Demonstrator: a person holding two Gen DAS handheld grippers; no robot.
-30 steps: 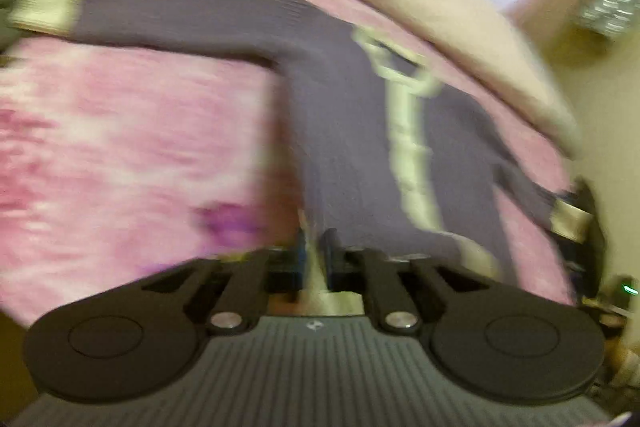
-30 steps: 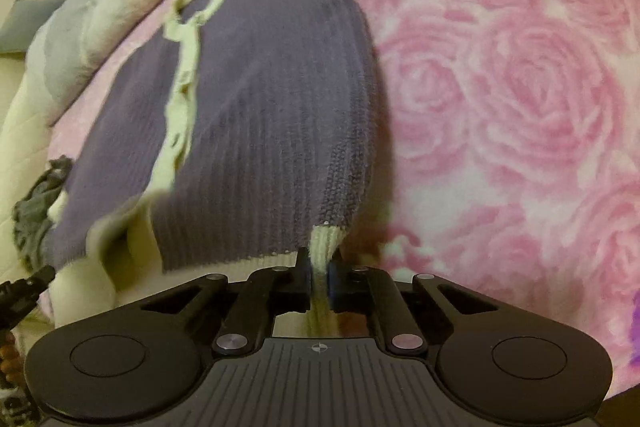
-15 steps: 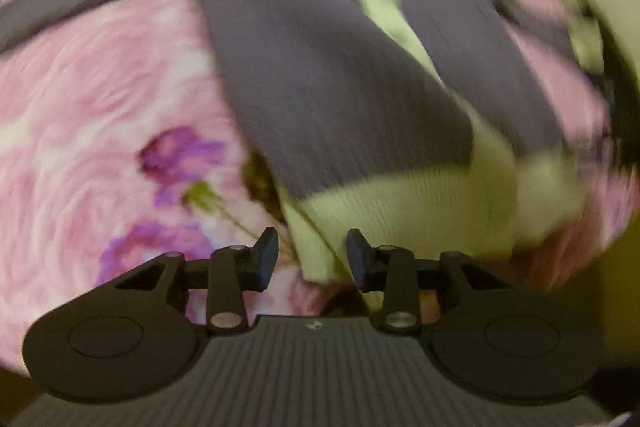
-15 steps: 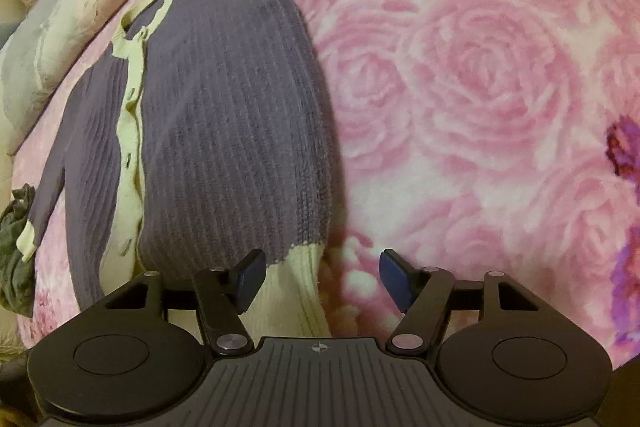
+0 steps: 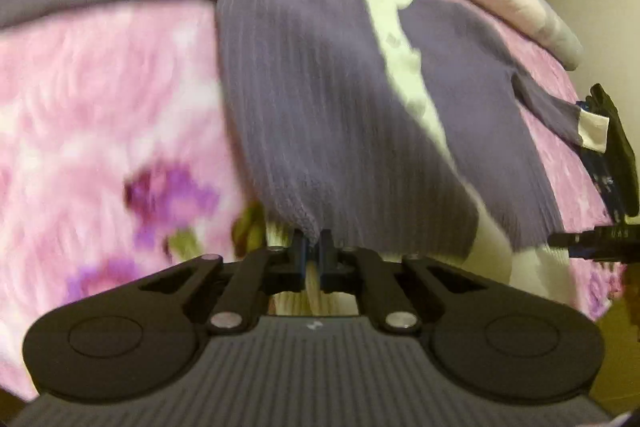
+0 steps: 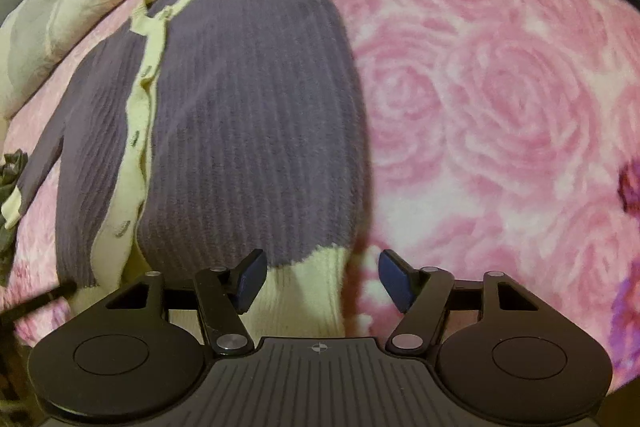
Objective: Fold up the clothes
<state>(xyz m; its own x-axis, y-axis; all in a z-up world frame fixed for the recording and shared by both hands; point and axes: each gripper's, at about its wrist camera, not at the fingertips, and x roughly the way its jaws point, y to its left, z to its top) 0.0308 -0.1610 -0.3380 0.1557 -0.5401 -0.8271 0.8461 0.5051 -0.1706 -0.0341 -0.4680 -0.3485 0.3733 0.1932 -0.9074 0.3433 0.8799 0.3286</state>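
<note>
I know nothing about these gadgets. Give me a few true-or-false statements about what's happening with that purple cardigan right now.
1. The left gripper is shut on the cardigan hem. True.
2. The right gripper is clamped shut. False: it is open, its fingers either side of the pale hem corner.
3. The cardigan lies on a pink rose blanket. True.
4. The cardigan is already folded in half. False: it is spread out, sleeves extended.

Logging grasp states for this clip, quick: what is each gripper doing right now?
Left gripper: shut on the cardigan at its hem corner.
Right gripper: open, fingers either side of the cream hem, gripping nothing.
</note>
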